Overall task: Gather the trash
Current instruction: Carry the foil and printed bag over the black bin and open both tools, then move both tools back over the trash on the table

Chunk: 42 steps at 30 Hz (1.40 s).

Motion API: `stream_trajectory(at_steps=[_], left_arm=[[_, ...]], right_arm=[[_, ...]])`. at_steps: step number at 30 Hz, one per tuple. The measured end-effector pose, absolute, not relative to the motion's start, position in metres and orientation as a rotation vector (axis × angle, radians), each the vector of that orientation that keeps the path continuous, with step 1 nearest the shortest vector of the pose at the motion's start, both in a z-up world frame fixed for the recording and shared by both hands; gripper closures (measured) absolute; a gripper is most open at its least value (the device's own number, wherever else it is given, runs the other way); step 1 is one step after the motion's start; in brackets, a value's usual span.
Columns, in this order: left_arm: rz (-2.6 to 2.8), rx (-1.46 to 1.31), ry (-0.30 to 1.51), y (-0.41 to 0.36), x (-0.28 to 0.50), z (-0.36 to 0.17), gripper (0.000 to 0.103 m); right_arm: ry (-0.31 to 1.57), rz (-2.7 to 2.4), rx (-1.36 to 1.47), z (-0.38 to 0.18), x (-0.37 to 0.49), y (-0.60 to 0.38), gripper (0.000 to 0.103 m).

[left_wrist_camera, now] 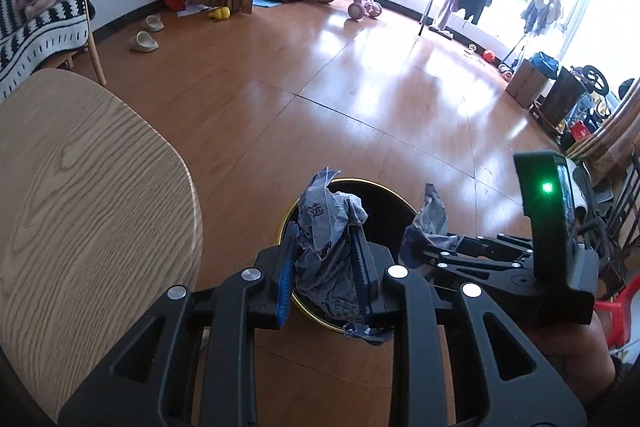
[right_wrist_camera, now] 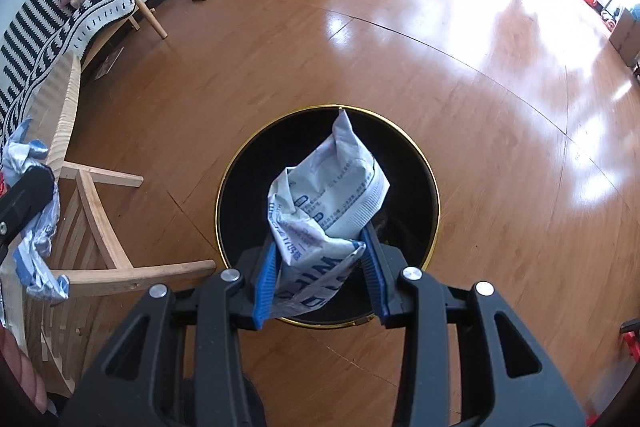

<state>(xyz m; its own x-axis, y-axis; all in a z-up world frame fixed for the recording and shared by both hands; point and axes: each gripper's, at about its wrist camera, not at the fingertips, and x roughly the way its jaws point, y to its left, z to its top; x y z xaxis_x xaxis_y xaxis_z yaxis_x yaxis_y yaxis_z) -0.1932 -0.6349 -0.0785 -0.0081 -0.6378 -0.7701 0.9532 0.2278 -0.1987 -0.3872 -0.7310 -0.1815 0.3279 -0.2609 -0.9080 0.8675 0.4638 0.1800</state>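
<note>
A black trash bin with a gold rim (left_wrist_camera: 376, 183) stands on the wooden floor, right below both grippers. My left gripper (left_wrist_camera: 324, 241) is shut on a crumpled grey-blue wrapper (left_wrist_camera: 326, 215) held over the bin's near-left edge. In the right wrist view my right gripper (right_wrist_camera: 320, 255) is shut on a white-and-blue packet (right_wrist_camera: 332, 195) that hangs above the bin's opening (right_wrist_camera: 434, 187). Each gripper shows in the other's view: the right gripper (left_wrist_camera: 428, 253) with its packet (left_wrist_camera: 430, 219), and the left gripper (right_wrist_camera: 24, 199) with its wrapper (right_wrist_camera: 40, 239).
A light wooden table (left_wrist_camera: 80, 207) stands close on the left, its legs (right_wrist_camera: 104, 227) beside the bin. A bench with a striped blanket (right_wrist_camera: 60, 19) lines the wall. Slippers (left_wrist_camera: 143, 42) lie on the floor. A red stool (left_wrist_camera: 616, 311) is at the right.
</note>
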Motion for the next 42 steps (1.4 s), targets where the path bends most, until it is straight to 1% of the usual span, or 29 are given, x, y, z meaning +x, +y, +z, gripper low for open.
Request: stream_trajectory(at_steps=[2,4,5,6,11,23,25,26,27,36,42], left_arm=[[-1.321,0.439,0.908,-0.639,-0.192,-0.081,0.078],[-1.321,0.435,0.919,-0.643,-0.191,-0.083,0.078],[-1.321,0.432,0.924,-0.644,-0.19,-0.084,0.078],[-1.322,0.431,0.93,-0.644,-0.188,-0.085,0.078],[-1.328,0.445,0.935,-0.647,-0.19,-0.09,0.078],[-1.356,0.463,0.945,-0.657,-0.189,-0.097,0.077],[-1.351,0.472,0.927,-0.658,-0.189,-0.098,0.066],[-1.351,0.47,0.919,-0.658,-0.19,-0.098,0.051],[-1.351,0.463,0.909,-0.657,-0.19,-0.097,0.041],[-1.353,0.433,0.929,-0.653,-0.182,-0.097,0.04],[-1.329,0.426,0.922,-0.646,-0.179,-0.088,0.039]], right_arm=[[0.943,-0.845,0.771,-0.182,-0.389,-0.733,0.063],[0.927,-0.846,0.784,-0.18,-0.392,-0.734,0.058],[0.919,-0.847,0.79,-0.18,-0.394,-0.736,0.042],[0.904,-0.857,0.788,-0.178,-0.397,-0.736,0.032],[0.844,-0.871,0.809,-0.171,-0.41,-0.737,0.032],[0.809,-0.935,0.844,-0.171,-0.433,-0.742,0.031],[0.803,-0.937,0.85,-0.171,-0.436,-0.742,0.031],[0.8,-0.941,0.851,-0.171,-0.437,-0.742,0.031],[0.796,-0.942,0.853,-0.17,-0.439,-0.744,0.031],[0.799,-0.933,0.852,-0.171,-0.434,-0.741,0.031],[0.814,-0.914,0.829,-0.167,-0.424,-0.734,0.031]])
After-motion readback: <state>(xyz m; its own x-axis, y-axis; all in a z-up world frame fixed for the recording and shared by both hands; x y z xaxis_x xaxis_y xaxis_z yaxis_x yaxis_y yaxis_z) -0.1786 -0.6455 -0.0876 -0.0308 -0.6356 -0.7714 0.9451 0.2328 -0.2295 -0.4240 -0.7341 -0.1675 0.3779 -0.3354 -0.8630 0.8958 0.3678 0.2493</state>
